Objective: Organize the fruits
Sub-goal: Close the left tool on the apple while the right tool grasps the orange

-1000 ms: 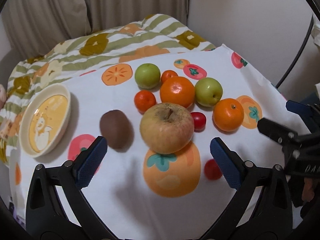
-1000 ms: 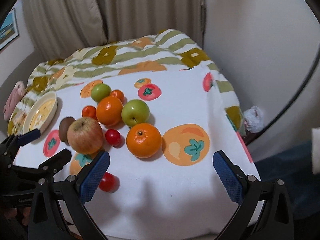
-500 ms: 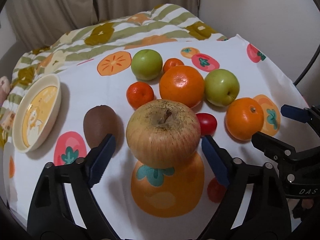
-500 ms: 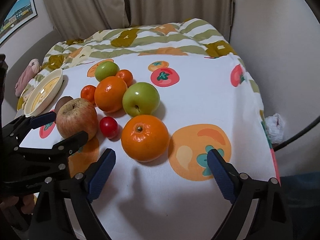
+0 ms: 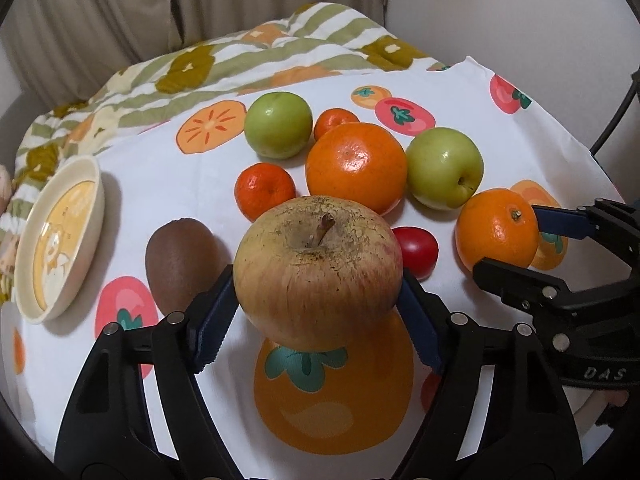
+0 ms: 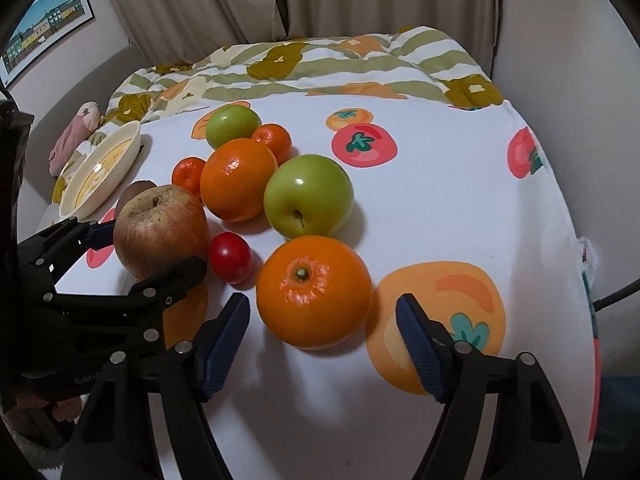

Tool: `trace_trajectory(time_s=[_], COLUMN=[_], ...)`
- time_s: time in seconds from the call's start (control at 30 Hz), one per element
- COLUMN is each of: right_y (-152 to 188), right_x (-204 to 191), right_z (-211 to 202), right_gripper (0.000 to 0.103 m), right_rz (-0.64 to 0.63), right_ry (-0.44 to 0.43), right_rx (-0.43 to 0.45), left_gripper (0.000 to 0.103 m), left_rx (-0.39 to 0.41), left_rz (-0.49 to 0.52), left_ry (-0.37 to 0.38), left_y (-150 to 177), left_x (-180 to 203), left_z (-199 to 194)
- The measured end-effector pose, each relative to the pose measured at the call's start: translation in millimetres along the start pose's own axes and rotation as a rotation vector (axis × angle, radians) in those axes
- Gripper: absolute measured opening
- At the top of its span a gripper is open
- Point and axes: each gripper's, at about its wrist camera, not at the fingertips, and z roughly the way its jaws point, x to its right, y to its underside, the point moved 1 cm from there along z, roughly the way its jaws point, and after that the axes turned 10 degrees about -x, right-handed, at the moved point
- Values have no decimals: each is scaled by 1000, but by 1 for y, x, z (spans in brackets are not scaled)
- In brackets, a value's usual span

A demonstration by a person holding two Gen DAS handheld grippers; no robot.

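Two pairs of tongs are working side by side over a fruit-print cloth [image 6: 440, 200] spread on a bed. The left tongs [image 5: 318, 304] have just been closing and now bracket the big russet apple [image 5: 318, 268]: both blue pads sit against its lower flanks, so I judge them to be gripping it, though only low down, under its widest part. The right tongs [image 6: 322, 340] have also just been closing, but their pads are clear of the orange [image 6: 314, 292] that lies just ahead of them, with a gap on each side, so they are open and hold nothing.

Around these two fruits lie a second orange [image 6: 238, 180], two green apples [image 6: 308, 196], small mandarins [image 6: 188, 172], a cherry tomato [image 6: 231, 258] and a kiwi [image 5: 180, 256]. A cream bowl [image 5: 28, 292] waits at the left edge of the cloth, well apart from the pile, and is probably where the fruit goes.

Risks, as I judge them: the apple is round and held low, so it could squirt upward out of the pads or roll when lifted. The cherry tomato sits right beside the apple and near the right tongs' left pad, so it may get nudged away. The two tools are close together and could knock each other. The soft bedding under the cloth may let loose fruit roll.
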Motion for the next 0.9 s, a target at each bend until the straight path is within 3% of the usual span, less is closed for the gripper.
trace_trajectory(time_s=[0.17,0.3,0.9], right_y=[-2,-3,-5], right_x=[0,0,-5], right_z=[6,11,-16], right_gripper=[65,56,54], right_rz=[2,-3,-43], right_ry=[-23,-55,-83], right_rx=[-12,-27,23], left_gripper=[81,81,81], left_rx=[-1,0,48], left_rz=[-9,-8,-16], left_ry=[14,16,7], left_y=[2,3,5], left_x=[-2,-3,-8], left_z=[0,-1,-35])
